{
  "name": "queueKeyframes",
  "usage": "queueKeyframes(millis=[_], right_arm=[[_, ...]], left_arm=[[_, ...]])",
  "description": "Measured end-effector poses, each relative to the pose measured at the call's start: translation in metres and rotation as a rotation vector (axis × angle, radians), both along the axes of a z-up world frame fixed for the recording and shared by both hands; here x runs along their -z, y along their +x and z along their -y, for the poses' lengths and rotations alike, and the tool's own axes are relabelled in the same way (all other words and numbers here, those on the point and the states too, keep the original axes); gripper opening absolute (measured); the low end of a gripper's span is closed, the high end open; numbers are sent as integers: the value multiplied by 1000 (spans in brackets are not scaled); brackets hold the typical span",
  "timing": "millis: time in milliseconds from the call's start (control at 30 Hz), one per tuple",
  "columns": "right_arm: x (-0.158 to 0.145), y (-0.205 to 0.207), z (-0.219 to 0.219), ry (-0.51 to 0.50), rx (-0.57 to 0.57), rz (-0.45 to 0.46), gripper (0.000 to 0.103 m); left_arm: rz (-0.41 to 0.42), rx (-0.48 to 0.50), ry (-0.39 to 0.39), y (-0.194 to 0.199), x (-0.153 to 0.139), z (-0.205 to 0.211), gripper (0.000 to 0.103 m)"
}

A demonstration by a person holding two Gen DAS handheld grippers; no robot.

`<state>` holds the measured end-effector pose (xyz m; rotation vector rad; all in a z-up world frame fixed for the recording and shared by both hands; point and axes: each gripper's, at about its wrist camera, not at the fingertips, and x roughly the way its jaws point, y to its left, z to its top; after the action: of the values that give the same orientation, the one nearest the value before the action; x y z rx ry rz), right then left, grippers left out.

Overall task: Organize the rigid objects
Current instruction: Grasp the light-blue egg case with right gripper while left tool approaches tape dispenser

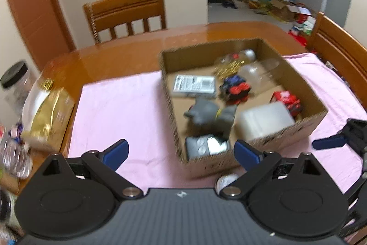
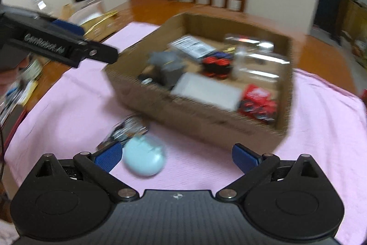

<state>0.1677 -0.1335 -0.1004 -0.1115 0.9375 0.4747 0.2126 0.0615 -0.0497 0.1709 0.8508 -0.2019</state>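
Note:
A cardboard box (image 1: 286, 137) sits on a pink cloth (image 1: 119, 111). It holds a grey toy animal (image 1: 206, 114), toy cars (image 1: 236, 88), a white block (image 1: 263, 118), a calculator-like device (image 1: 206, 146) and clear containers (image 1: 257, 70). My left gripper (image 1: 181, 154) is open and empty, just in front of the box's near corner. In the right wrist view the box (image 2: 206, 116) lies ahead. My right gripper (image 2: 177, 157) is open and empty. A pale blue round object (image 2: 144, 157) and a blurred metallic object (image 2: 128, 130) lie on the cloth by its left finger.
A jar (image 1: 16, 82), a gold bag (image 1: 50, 116) and packets (image 1: 13, 153) crowd the table's left edge. Wooden chairs (image 1: 128, 13) stand at the far side and the right. The right gripper shows at the right of the left wrist view (image 1: 332, 141).

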Motion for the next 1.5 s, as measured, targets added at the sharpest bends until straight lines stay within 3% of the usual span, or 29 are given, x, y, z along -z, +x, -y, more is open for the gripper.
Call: queueKeyframes(millis=[167,367,667,733,1000,1133,1500], right_arm=[[26,5,-32,-15,-158,-31,103],[47,19,-57,-65,-261,-48,103],[50,14,-68,-104,-385,-119,103],[49,11,-71,-105,-397,-117,98],[44,17,-77,-166,-355,-47,59],[44,17,-72,-173,-296,-52,59],[41,18,-24,-208,5,-69,59]], left_arm=[[-21,-64,8,-13,14,-11,98],[-49,-120,-12,-20,22,-27,98],[-68,-133,-33,-19,29,-38,98],[-73,-127,-36,-19,31,-38,98],[-86,-93,-45,-20,33,-33,98],[-97,-71,-43,-20,37,-28,98],[-183,25,-29,-25,68,-2,98]])
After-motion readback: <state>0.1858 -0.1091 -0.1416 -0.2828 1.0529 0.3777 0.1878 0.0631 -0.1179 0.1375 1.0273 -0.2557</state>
